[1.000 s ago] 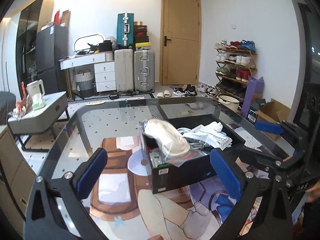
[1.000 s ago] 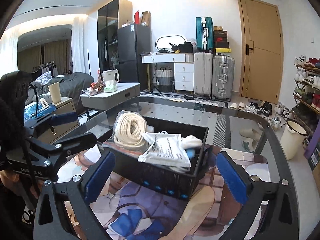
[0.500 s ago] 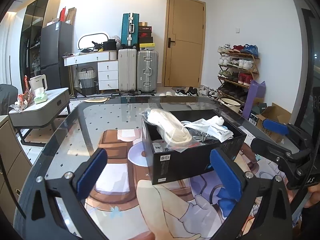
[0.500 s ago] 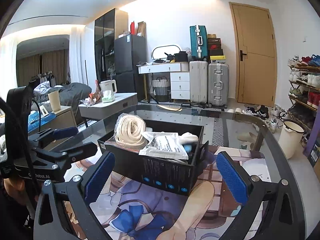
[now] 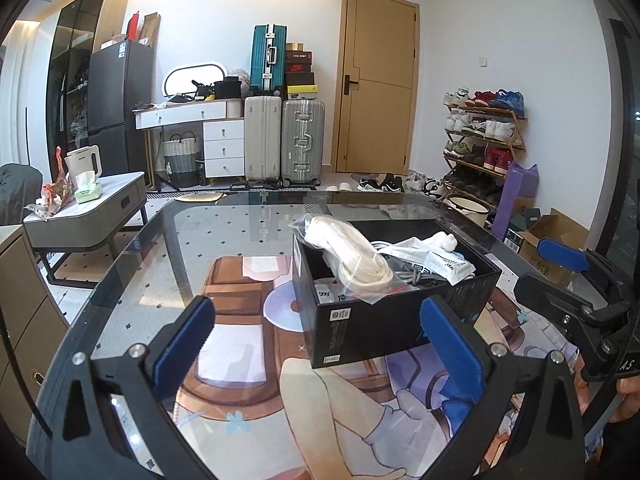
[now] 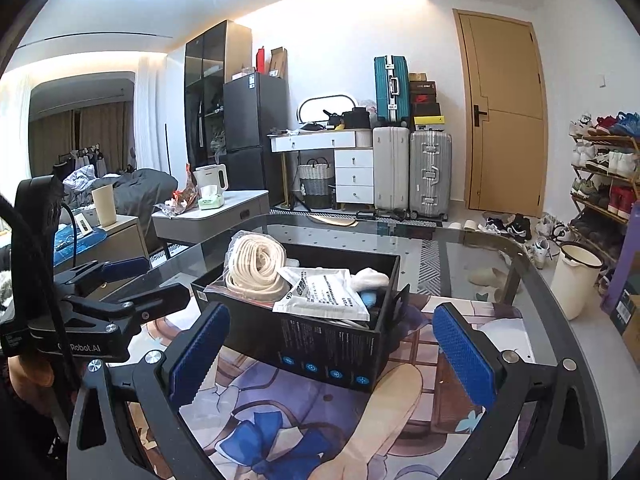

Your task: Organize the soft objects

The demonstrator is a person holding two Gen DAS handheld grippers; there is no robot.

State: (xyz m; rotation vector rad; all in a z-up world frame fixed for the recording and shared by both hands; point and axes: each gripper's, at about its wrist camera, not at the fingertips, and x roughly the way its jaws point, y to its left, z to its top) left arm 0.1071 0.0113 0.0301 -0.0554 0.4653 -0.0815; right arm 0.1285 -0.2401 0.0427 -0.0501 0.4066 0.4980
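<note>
Black box (image 5: 384,312) ahead of left tool (image 5: 316,344)

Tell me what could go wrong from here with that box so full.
1. The bagged rope coil sits proud of the black box, leaning over its rim; a nudge could tip it onto the glass table.
2. The white printed pouch lies loosely on top and could slide off.
3. Both the left hand-held gripper and right hand-held gripper are open and close together; they might collide.
</note>
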